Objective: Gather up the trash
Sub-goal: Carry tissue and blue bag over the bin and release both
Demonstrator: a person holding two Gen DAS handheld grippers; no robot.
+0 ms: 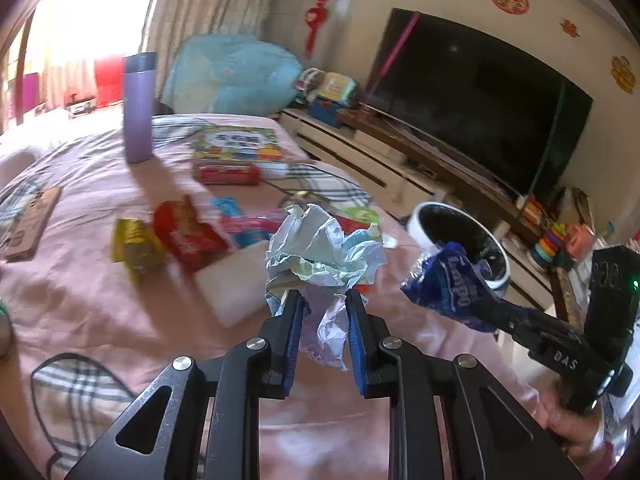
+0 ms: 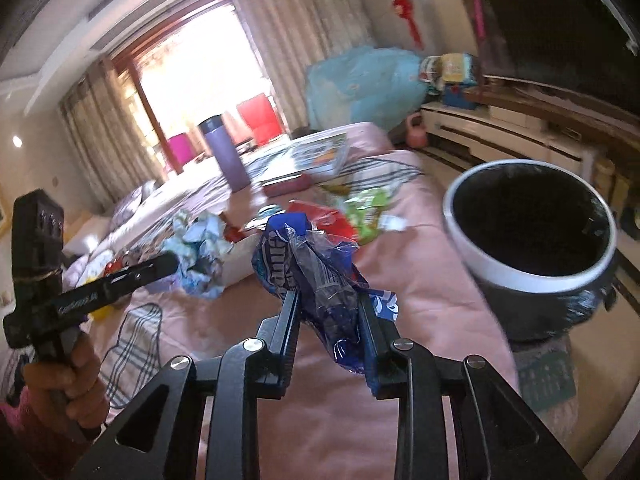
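My left gripper [image 1: 322,300] is shut on a crumpled ball of pale paper [image 1: 324,252] and holds it above the pink bedspread [image 1: 100,312]. My right gripper [image 2: 329,300] is shut on a crumpled blue plastic wrapper [image 2: 308,264], which also shows in the left wrist view [image 1: 444,284]. A round bin with a white rim and black liner [image 2: 532,240] stands off the bed's right edge, close to the right gripper; it also shows in the left wrist view [image 1: 460,240]. More wrappers lie on the bed: a yellow one [image 1: 134,248], a red one [image 1: 188,232], a green one [image 2: 368,204].
A purple flask [image 1: 138,108] stands upright further back on the bed. A colourful book [image 1: 236,144] and a red can [image 1: 228,174] lie behind the wrappers. A white pad [image 1: 236,288] lies by the left gripper. A TV [image 1: 472,92] on a low cabinet is at the right.
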